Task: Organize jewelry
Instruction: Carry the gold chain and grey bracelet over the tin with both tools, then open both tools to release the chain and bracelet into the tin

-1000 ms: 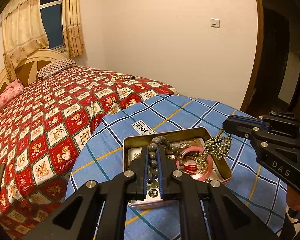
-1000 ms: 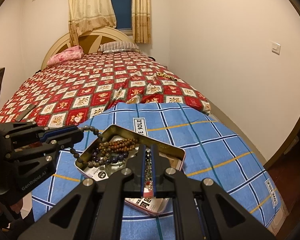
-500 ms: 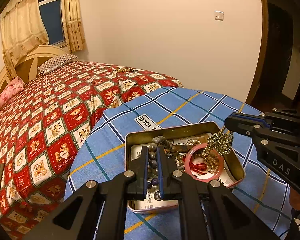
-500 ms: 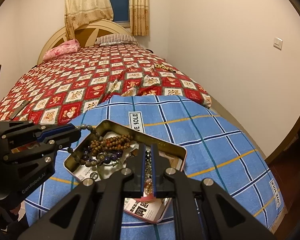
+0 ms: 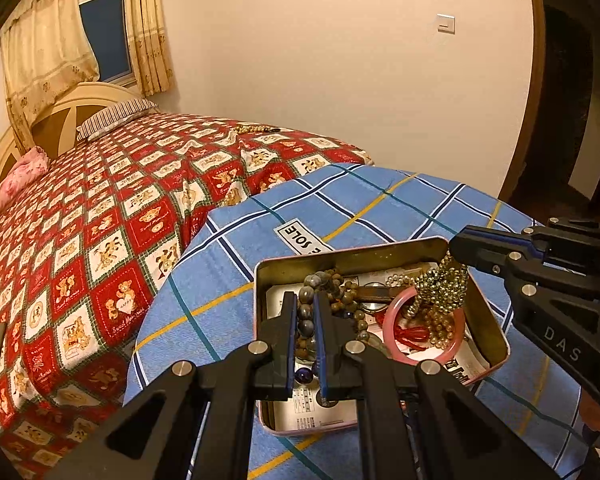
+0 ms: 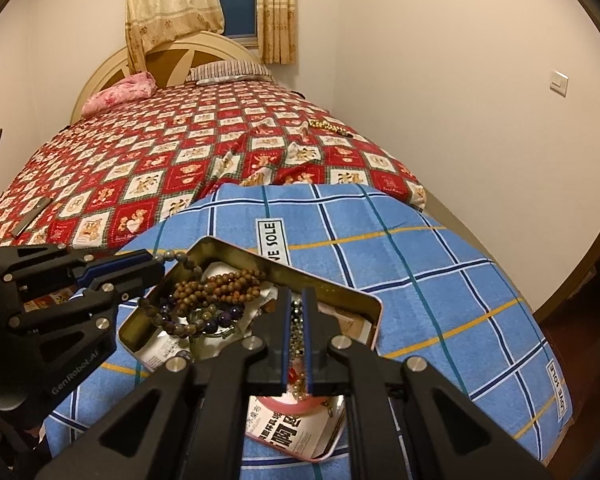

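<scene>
Jewelry, assorted, lies heaped in an open gold-lined tin point(image 5: 496, 328) that rests on a blue plaid cloth point(image 5: 228, 280) spread over the foot of a bed with a red teddy-bear quilt point(image 5: 100, 216).

Items we count in the tin:
- a grey stone bead bracelet point(image 5: 306, 314), one stretch of it pinched between the pressed-together pads of our left gripper point(image 5: 305, 304), the rest trailing down among the other pieces;
- a gold bead strand point(image 5: 440, 284), clamped by the closed tips of our right gripper point(image 6: 298, 312) and hanging in a bunch down into the tin;
- a pink bangle point(image 5: 396, 344), lying flat under that bunch, with a red cord point(image 5: 410, 334) inside its ring;
- a brown wooden bead string point(image 6: 220, 286), coiled near the tin's far corner;
- a dark purple bead bracelet point(image 6: 220, 316), just beside the brown one.

Printed paper point(image 6: 284, 434) lines the bottom of the tin.

Separately, another string of gold beads point(image 6: 328, 125) lies on the quilt, well apart from the tin, near the wall.
</scene>
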The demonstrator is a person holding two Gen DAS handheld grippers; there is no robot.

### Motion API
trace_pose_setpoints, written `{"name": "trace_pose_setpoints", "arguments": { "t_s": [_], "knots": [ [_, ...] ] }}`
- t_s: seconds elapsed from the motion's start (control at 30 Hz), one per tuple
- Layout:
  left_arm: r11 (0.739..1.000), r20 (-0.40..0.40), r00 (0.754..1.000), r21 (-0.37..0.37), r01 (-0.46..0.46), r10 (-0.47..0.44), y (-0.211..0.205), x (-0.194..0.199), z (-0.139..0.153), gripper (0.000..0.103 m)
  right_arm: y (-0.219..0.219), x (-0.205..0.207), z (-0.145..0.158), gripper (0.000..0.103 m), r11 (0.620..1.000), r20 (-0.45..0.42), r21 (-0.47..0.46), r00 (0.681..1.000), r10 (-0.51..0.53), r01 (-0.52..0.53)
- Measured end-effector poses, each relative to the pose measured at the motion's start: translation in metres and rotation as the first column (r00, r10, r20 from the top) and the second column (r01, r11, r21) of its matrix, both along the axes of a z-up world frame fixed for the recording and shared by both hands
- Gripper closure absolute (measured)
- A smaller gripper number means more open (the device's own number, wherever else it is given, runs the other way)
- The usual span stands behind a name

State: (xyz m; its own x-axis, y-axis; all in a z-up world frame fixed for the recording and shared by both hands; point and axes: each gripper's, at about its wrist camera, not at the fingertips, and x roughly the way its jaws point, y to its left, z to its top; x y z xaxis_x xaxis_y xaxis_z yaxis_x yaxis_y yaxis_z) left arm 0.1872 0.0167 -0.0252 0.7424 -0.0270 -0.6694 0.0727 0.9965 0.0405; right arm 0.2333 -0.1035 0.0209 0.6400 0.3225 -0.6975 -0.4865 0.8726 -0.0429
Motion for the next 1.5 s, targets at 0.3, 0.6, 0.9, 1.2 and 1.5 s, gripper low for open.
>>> {"name": "trace_pose_setpoints", "arguments": {
  "t_s": [0.3,0.6,0.9,1.2,1.5],
  "knots": [
    [1.0,-0.014,1.0,0.006,-0.003,0.003,-0.002,0.005,-0.008,0.096,0.001,0.004,-0.005,0.095,1.0,-0.009,-0.004,1.0,-0.007,0.006],
    [1.0,-0.035,0.999,0.018,-0.008,0.009,-0.003,0.009,-0.02,0.096,0.001,0.008,-0.015,0.095,1.0,-0.029,-0.013,0.999,-0.015,0.014],
    [0.999,-0.052,0.998,0.029,-0.024,0.025,-0.001,0.012,-0.029,0.096,0.001,0.01,-0.024,0.095,1.0,-0.047,-0.015,0.999,-0.027,0.027],
    [0.999,-0.066,0.997,0.034,-0.028,0.03,-0.001,0.014,-0.036,0.095,-0.003,0.013,-0.035,0.095,0.999,-0.072,-0.033,0.997,-0.041,0.039],
    [0.999,-0.07,0.997,0.037,-0.031,0.034,0.001,0.013,-0.036,0.095,0.001,0.011,-0.036,0.095,0.999,-0.071,-0.041,0.997,-0.031,0.028]
  ]
}}
